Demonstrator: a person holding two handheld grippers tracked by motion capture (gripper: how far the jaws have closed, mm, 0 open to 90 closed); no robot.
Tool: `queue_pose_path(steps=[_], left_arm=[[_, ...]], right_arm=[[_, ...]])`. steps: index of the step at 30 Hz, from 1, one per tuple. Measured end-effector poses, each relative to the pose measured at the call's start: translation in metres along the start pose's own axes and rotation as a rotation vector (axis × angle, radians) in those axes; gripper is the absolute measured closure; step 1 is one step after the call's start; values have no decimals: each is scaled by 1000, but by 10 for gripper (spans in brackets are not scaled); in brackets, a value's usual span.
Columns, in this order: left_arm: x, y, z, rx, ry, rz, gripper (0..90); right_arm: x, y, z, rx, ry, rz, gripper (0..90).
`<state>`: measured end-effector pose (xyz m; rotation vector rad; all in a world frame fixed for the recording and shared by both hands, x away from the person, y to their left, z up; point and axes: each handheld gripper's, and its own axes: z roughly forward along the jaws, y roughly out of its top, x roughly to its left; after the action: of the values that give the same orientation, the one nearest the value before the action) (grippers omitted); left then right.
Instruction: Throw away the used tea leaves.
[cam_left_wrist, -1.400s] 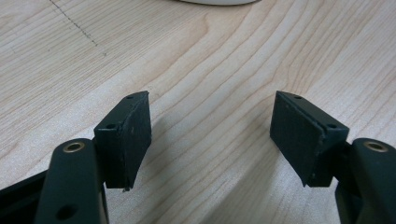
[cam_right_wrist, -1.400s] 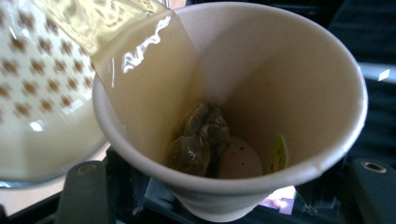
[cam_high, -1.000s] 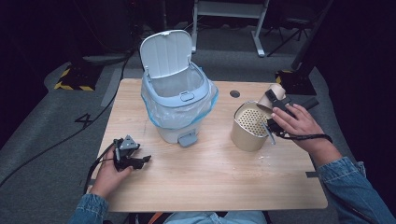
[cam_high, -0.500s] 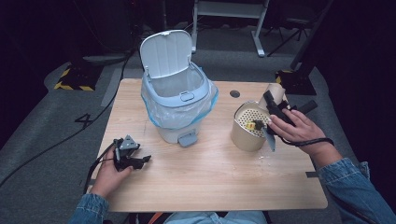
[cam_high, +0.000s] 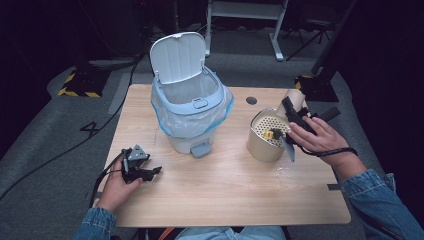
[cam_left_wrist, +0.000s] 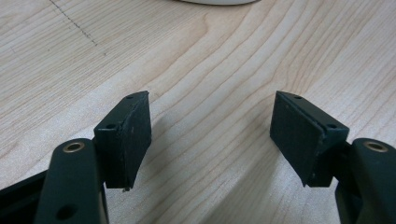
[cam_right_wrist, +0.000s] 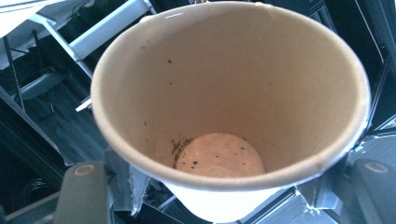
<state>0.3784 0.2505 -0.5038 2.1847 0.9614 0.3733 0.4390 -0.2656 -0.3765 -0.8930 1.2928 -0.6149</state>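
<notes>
1. High view: the right gripper (cam_high: 295, 120) is held up over the far right part of the wooden table (cam_high: 225, 195), with a brown paper cup (cam_high: 294, 98) clamped between its jaws, tipped toward the far side
2. The cup sits just beyond a tan round container (cam_high: 265, 145) whose top is a perforated strainer (cam_high: 267, 125); a small yellow piece (cam_high: 268, 134) lies on the strainer
3. Right gripper view: the paper cup (cam_right_wrist: 224, 116) is seen mouth-on, the jaws pressing its lower wall from both sides; dark specks cling to the inside and a few lie on its pale bottom
4. The left gripper (cam_high: 145, 172) rests low on the near left of the table, well apart from the cup
5. Left gripper view: the left gripper (cam_left_wrist: 210, 135) has its jaws spread wide over bare wood, nothing between the pads (cam_left_wrist: 299, 135)
6. A pale blue pedal bin (cam_high: 192, 117) with a plastic liner stands mid-table, lid (cam_high: 179, 56) raised upright
</notes>
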Motion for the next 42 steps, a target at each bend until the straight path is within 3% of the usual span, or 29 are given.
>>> queue_pose_path(steps=[4,7,8,10,13,18,21,32,35,38,40,42], left_arm=[[0,0,0,0,0,0,298],[0,0,0,0,0,0,298],[0,0,0,1,1,0,298],[0,0,0,0,0,0,298],[0,0,0,0,0,0,298],[0,0,0,0,0,0,297],[0,1,0,2,-1,2,293],[1,1,1,-1,-2,4,290],[1,1,1,0,-1,9,290],[1,1,1,0,-1,10,290],[1,1,1,-1,-1,9,290],[1,1,1,0,-1,9,290]], right_arm=[[0,-2,1,-24,21,41,308],[2,-8,5,-77,74,155,307],[3,-11,5,-94,90,238,306],[3,-17,7,-123,110,311,305],[4,-27,10,-200,173,510,304],[11,-42,16,-287,259,785,304],[17,-51,20,-333,306,947,303],[46,-75,26,-512,500,1620,301],[53,-79,27,-571,543,1736,301],[57,-81,28,-627,643,1850,300],[58,-81,29,-627,697,1897,300],[59,-82,29,-672,745,1949,299]])
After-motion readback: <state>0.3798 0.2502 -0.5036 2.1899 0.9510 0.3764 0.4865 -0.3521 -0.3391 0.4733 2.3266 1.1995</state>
